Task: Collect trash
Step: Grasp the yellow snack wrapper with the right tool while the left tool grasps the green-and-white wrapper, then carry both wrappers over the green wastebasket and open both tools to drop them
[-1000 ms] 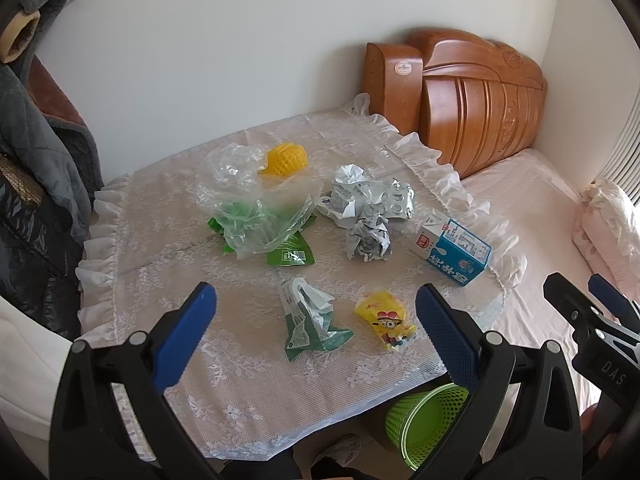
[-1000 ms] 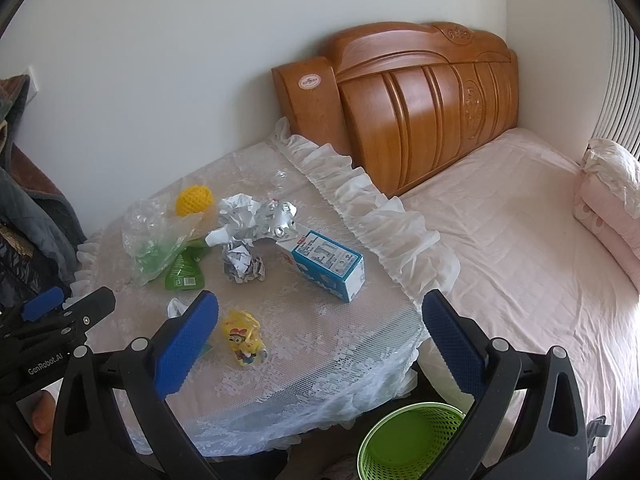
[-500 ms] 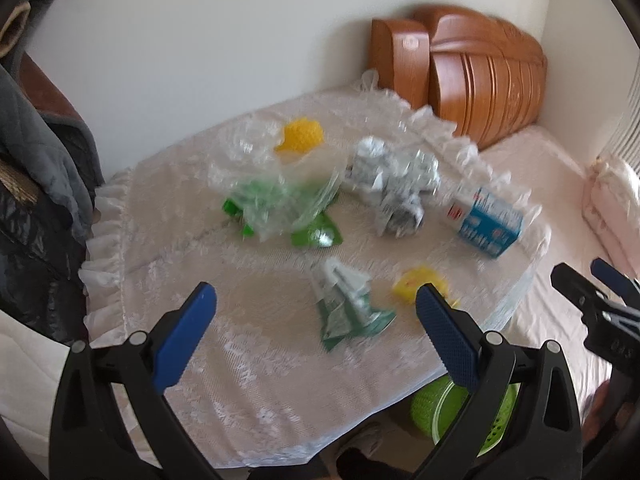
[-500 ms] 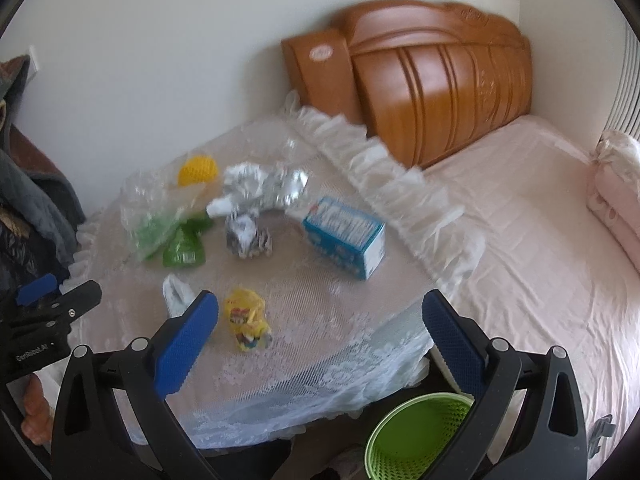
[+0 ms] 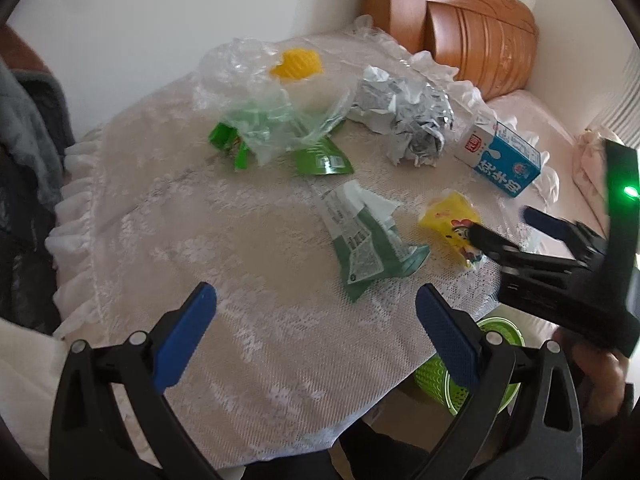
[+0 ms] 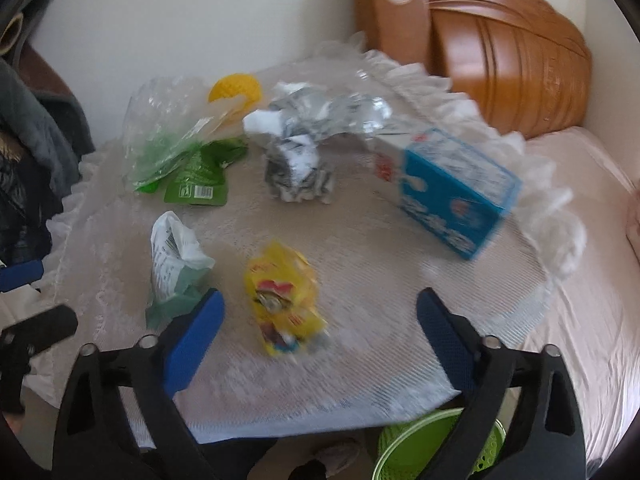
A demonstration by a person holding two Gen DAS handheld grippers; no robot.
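A yellow wrapper (image 6: 286, 300), long axis running away from the tabletop's near edge, is framed between the closing, empty jaws of the right gripper (image 6: 318, 312); the left gripper (image 5: 312, 312) is held wide, empty, farther off.

Plain off-white wall (image 5: 168, 20) ahead of the jaws, lit by soft daylight. Round table under a white lace tablecloth (image 5: 248, 280) with ruffled edge fills the area just beyond the jaws. Carved wooden headboard (image 6: 508, 48) stands far ahead to the right, against the wall. Bed with pale pink sheet (image 6: 592, 280) runs along the right of the jaws. Dark clothing (image 6: 36, 136) hangs at far left.
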